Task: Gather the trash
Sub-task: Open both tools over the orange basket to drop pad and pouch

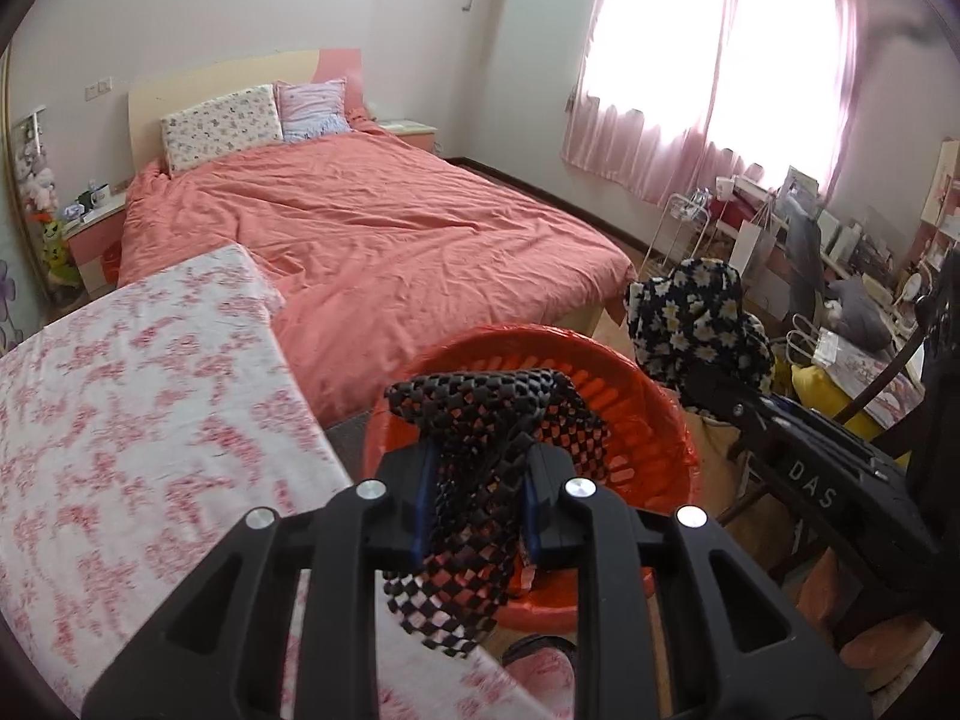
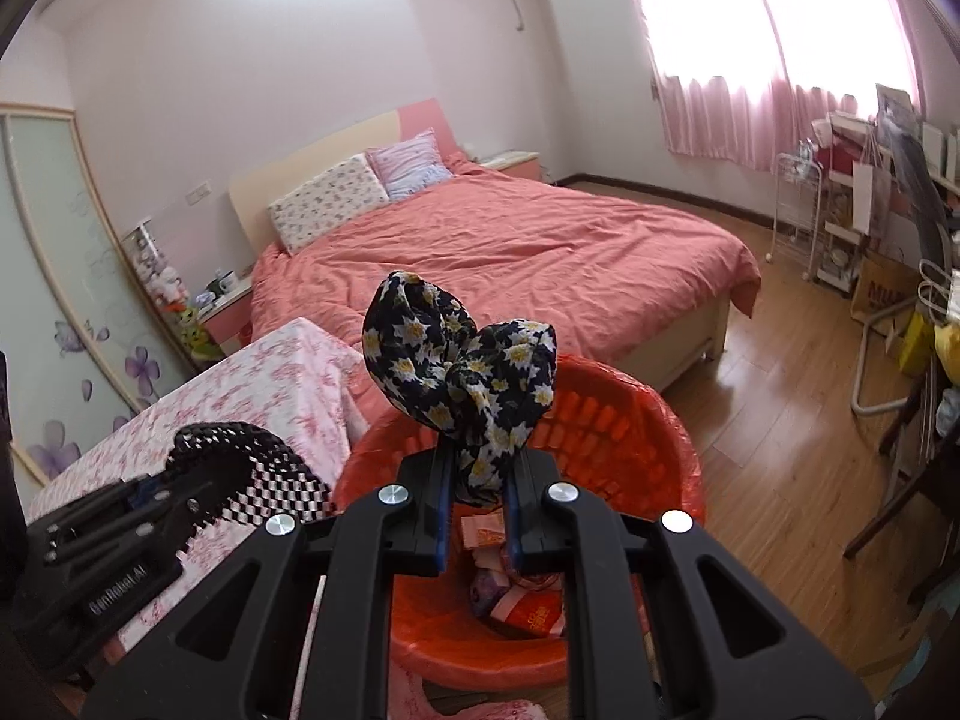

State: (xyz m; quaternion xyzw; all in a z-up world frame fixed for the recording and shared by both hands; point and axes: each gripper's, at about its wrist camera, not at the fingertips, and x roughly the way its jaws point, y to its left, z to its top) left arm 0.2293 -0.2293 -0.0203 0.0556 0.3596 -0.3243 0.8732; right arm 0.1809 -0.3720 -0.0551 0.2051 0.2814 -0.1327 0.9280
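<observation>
both loads over the red bin (image 2: 678, 450), not yet dropped: left claw (image 1: 477, 495) clenched on black mesh (image 1: 480, 414), right claw (image 2: 477, 516) clenched on floral cloth (image 2: 462, 372). wrappers (image 2: 528, 612) already inside; release remaining.

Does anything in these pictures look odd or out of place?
Yes. The task is trash, yet the right tool grips a dark daisy-print cloth and the left tool grips a black open-mesh mat, both above the orange bag-lined basket. Neither looks like rubbish.
</observation>
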